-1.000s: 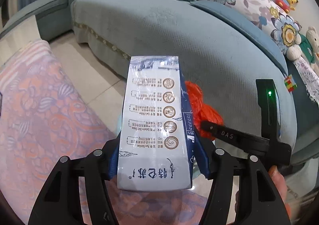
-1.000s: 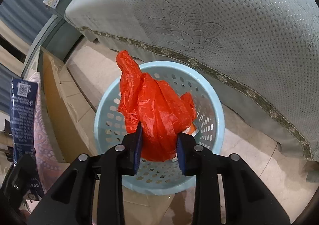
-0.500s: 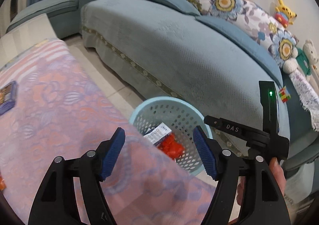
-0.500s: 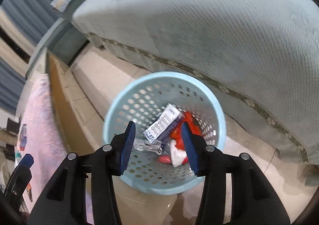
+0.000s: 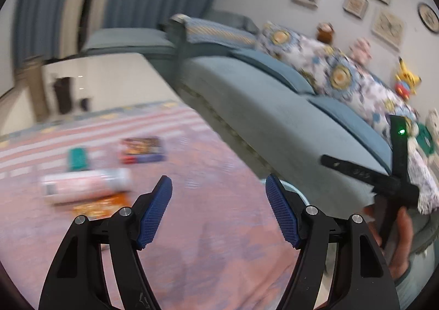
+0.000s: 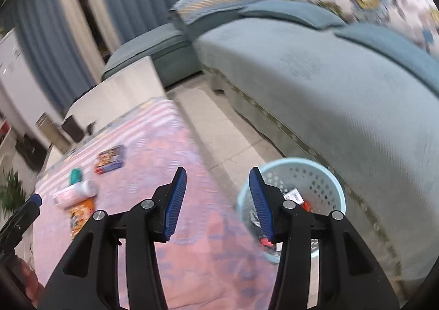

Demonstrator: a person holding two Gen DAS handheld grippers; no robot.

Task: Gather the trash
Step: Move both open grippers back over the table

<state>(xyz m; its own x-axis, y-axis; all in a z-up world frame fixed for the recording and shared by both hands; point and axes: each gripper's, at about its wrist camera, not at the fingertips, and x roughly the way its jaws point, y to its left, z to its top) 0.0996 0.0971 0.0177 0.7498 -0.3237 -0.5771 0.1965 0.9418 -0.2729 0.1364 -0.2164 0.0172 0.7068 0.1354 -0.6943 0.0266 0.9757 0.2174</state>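
From the left wrist, the left gripper point(image 5: 218, 210) has let go of the blue-and-white carton it held a second ago; its jaws have just been opening and now stand wide and empty over the pink patterned tablecloth point(image 5: 192, 227), aimed toward the remaining litter: a white-and-pink cylindrical tube point(image 5: 86, 185), an orange wrapper point(image 5: 101, 204), a teal packet point(image 5: 78, 157) and a dark printed box point(image 5: 142, 149) near the far edge. From the right wrist, the right gripper point(image 6: 218, 200) has dropped its red plastic bag, jaws just opened to a moderate empty gap; the pale blue perforated plastic basket point(image 6: 323, 172) on the floor beside the table holds the discarded pieces.
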